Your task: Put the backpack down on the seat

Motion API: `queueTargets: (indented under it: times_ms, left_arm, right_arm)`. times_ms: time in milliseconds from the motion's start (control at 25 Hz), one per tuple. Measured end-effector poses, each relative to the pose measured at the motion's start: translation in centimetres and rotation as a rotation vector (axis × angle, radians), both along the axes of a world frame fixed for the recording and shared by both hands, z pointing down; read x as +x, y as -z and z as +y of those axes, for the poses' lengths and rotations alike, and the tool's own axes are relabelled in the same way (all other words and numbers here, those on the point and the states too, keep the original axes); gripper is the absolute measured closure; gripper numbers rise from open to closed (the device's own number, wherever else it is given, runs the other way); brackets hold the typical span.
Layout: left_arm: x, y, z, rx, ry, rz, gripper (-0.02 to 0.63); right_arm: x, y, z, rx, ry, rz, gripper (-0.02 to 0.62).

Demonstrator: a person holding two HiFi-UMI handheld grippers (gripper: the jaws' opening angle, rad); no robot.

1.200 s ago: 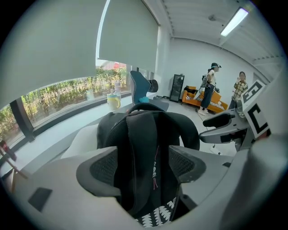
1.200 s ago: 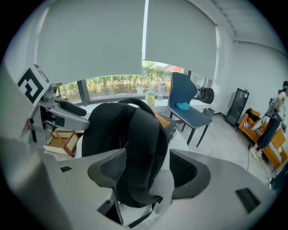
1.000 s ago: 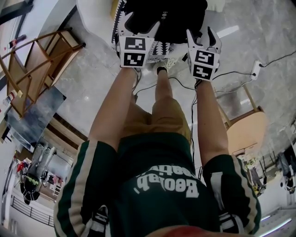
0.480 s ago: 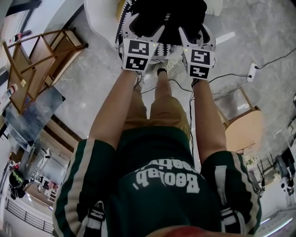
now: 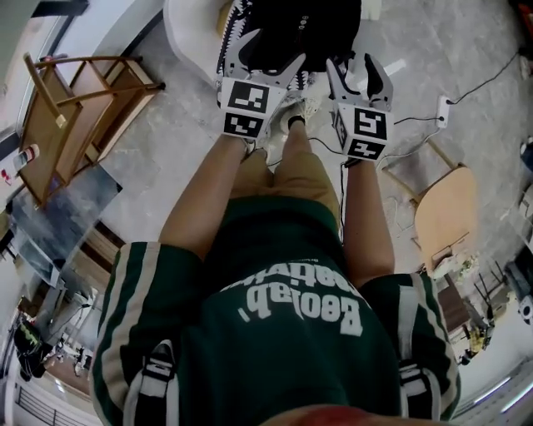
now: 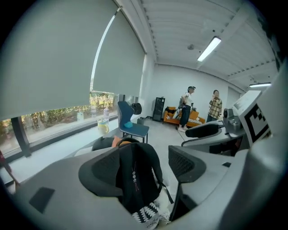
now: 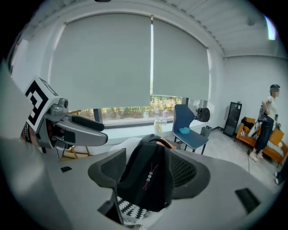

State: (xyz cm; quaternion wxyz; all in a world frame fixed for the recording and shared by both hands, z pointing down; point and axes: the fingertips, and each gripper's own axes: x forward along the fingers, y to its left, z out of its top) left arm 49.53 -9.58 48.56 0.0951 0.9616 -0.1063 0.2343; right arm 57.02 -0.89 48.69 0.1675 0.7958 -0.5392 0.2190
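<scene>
Two pairs of jaws, both spread: neither my left gripper (image 5: 266, 52) nor my right gripper (image 5: 356, 71) is clamped on anything. Over the last second I pushed both in toward the backpack (image 5: 308, 29). The right one has since slid back a little, so its tips now stand just off the pack's edge at its 5 o'clock. The left one's tips overlap the pack's edge at 7 o'clock. I take that to mean the pack stands on its own on the patterned cushion (image 5: 235, 25) of the white seat (image 5: 185, 37), dead ahead at my 12 o'clock. The job looks as good as done; what remains is drawing clear without tipping it.

Looking along my left jaws, the pack stands upright between the pads (image 6: 105, 173), close against the one at 9 o'clock, with a gap to the one at 3 o'clock. Along my right jaws it again fills the opening, hard by the 3 o'clock pad. Whether it touches any pad I cannot tell.
</scene>
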Motion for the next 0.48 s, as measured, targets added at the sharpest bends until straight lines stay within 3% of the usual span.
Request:
queueTargets:
  times_ms: [240, 480]
  left_arm:
    - [-4.6, 7.8, 4.0, 0.055, -0.068, 0.080, 0.253]
    - [-6.5, 12.8, 7.5, 0.074, -0.089, 0.131, 0.253]
  right_arm:
    - [-6.8, 7.3, 2.0, 0.026, 0.050, 0.069, 0.322]
    - [-8.7, 12.5, 5.2, 0.062, 0.050, 0.110, 0.322]
